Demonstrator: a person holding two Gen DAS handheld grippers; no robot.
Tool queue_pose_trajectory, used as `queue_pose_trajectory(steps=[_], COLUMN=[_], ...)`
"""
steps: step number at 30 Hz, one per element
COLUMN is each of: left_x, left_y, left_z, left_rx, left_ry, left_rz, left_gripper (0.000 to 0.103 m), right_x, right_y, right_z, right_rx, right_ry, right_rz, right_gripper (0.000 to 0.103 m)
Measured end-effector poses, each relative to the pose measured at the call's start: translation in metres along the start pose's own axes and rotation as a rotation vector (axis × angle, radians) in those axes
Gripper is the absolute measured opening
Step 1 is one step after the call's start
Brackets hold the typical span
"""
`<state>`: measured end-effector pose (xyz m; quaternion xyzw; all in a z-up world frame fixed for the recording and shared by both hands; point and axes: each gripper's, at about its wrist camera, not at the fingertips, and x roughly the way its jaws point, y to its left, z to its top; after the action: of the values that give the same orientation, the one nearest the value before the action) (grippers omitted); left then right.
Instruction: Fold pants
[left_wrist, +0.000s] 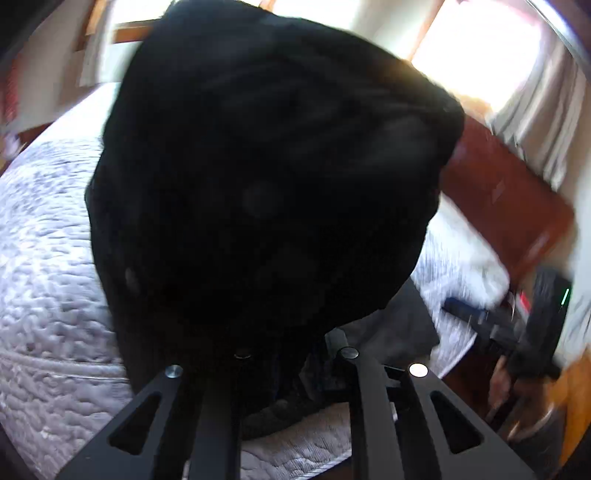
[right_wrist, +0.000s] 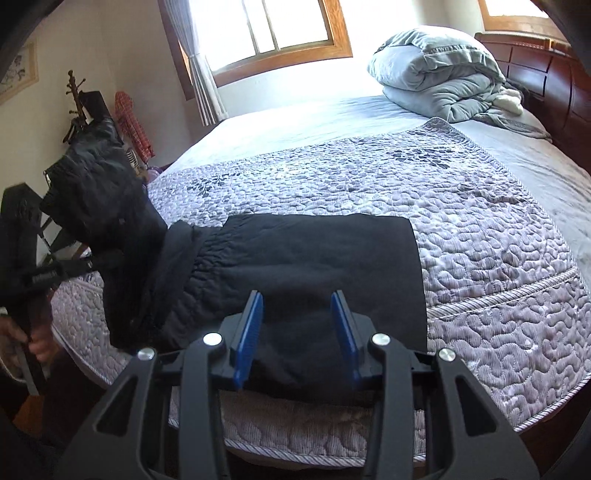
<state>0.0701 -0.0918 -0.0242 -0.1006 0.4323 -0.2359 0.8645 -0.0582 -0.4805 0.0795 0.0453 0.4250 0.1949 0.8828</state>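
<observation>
1. Two views split the scene: the right wrist camera sees the bed plainly, while the left wrist camera is mostly blocked by black cloth.
2. Nearest in the right view, the right tongs stand spread, their blue pads apart and hovering over the near edge of the pants without pinching them.
3. The pants lie folded flat on the quilt near the bed's front edge, waistband to the left.
4. At the left of that view, one end of the black cloth is lifted off the bed, rising toward the left tongs, with a hand low at the edge.
5. Only the left view shows this close up: the raised pants hang just ahead of the left tongs and hide the tips; the fingers sit close together, pinching the cloth.
6. The left view alone shows the right tongs from outside, blurred, beside the quilt.
7. Farther off, only the right view shows a bundled blue comforter, the dark wooden headboard, and a window.
</observation>
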Motion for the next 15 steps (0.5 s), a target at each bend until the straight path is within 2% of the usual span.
queue_pose_trajectory(steps=[3,6,8,10,13,15], left_x=[0.034,0.051,0.048,0.036,0.012,-0.002], left_y=[-0.022,-0.030,-0.035,-0.039,-0.027,-0.012], left_z=[-0.013,-0.021,-0.023,-0.022,-0.025,-0.026], left_rx=[0.090,0.103,0.108,0.095,0.051,0.014], left_ry=[0.117,0.185,0.179,0.164,0.127,0.107], left_rz=[0.001,-0.014,-0.026,-0.051,-0.073,-0.057], left_gripper=[0.014,0.014,0.015,0.015,0.015,0.015], right_x=[0.003,0.008,0.010,0.014,0.017,0.022], right_y=[-0.008,-0.015,-0.020,-0.023,-0.019,-0.016], right_z=[0.003,0.004,0.004,0.004,0.007,0.009], right_rx=[0.045,0.102,0.143,0.173,0.181,0.197], right_ry=[-0.004,-0.005,-0.006,-0.001,0.003,0.012], right_rz=[0.025,0.049,0.071,0.091,0.119,0.155], right_gripper=[0.039,0.039,0.039,0.047,0.051,0.055])
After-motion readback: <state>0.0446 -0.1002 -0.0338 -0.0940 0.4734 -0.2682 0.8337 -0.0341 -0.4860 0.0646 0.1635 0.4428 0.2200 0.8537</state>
